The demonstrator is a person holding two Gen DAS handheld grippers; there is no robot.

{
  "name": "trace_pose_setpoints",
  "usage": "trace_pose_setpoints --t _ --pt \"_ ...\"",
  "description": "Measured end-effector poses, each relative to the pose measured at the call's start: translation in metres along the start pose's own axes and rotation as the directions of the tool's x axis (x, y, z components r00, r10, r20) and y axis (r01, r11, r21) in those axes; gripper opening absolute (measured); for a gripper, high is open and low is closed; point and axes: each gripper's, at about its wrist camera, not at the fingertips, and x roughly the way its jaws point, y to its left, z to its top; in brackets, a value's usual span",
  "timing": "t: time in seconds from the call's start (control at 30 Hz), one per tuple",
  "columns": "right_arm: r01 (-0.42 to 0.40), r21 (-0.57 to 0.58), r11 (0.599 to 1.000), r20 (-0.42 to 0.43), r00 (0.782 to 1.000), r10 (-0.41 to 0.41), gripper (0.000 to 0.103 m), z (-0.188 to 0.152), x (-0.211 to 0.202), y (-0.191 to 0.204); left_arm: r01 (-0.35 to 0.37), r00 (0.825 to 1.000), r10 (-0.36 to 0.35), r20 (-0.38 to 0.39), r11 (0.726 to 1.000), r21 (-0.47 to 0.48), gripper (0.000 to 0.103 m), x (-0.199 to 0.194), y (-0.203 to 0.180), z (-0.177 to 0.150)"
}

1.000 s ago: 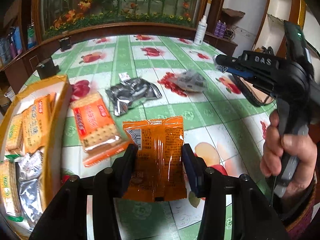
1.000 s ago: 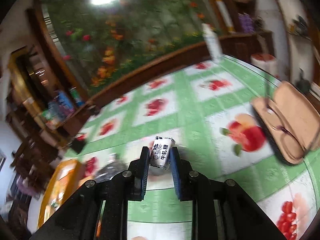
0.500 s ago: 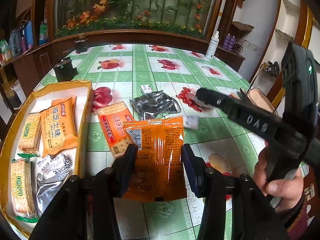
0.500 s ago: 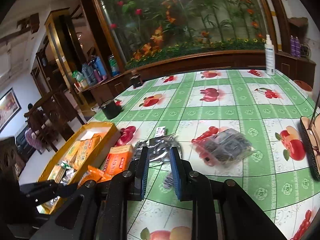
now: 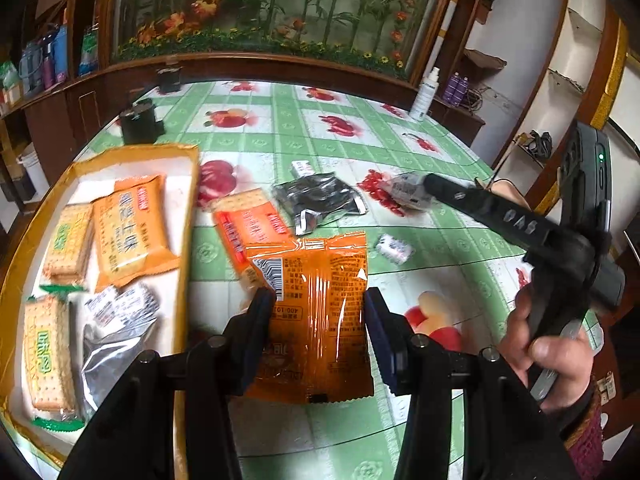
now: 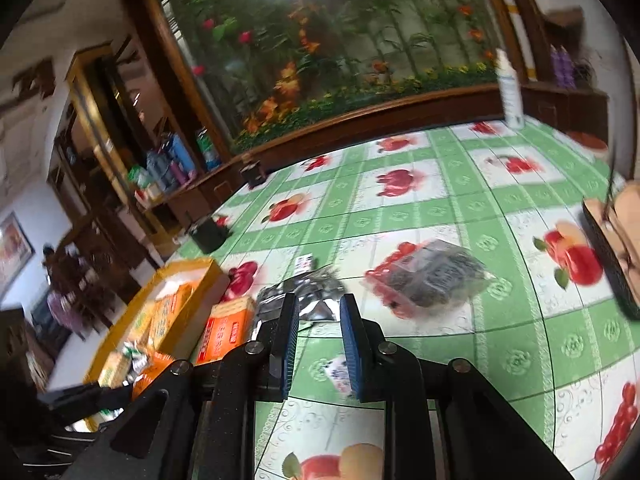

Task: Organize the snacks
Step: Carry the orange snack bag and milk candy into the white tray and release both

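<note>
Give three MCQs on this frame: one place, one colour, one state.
1. Small white candy lies: A in yellow tray; B on tablecloth; C on silver packet.
2. Snack packet in left gripper is: A orange; B silver; C green.
3. Right gripper is: A shut on candy; B open, empty; C shut on silver packet.
B: it rests on bare green cloth. A: its film is orange. B: the fingers stand apart with nothing between them.
</note>
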Motion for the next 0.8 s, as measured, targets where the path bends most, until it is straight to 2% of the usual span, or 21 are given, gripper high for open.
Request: trace_pose_setpoints --t 0.1,0.2,0.53,0.6,0.7,0.8 --pt "-0.021 0.067 0.998 0.009 1.000 0.020 0.023 0.004 -0.003 -0.014 0.001 1.000 -0.001 -0.018 1.000 -0.015 0.046 0.001 0.006 -0.002" --pt "-0.029 0.084 0.996 0.016 0.999 0.028 0.023 0.005 -0.006 -0.016 0.006 0.999 -0.006 -0.047 1.000 0.003 0.046 0.008 0.000 -0.003" --pt "-0.090 0.043 0.995 0.020 0.996 0.090 0.023 0.006 -0.011 -0.004 -0.016 0.999 0.017 -0.034 1.000 0.027 0.046 0.013 -0.016 0.001" --pt "-0.114 0.013 0.993 -0.010 0.993 0.114 0.023 0.005 -0.007 0.001 -0.019 0.999 0.020 -0.025 1.000 0.022 0.046 0.010 -0.013 0.004" --pt "-0.038 -0.076 0.996 -0.109 0.994 0.030 0.023 -0.003 0.012 0.012 -0.022 0.999 0.022 -0.024 1.000 0.015 0.046 0.010 -0.009 0.007" --pt "0.027 -0.134 0.991 -0.207 0.977 -0.055 0.023 -0.012 0.032 0.014 -0.021 0.999 0.021 -0.029 1.000 0.009 0.046 0.010 -0.005 0.005"
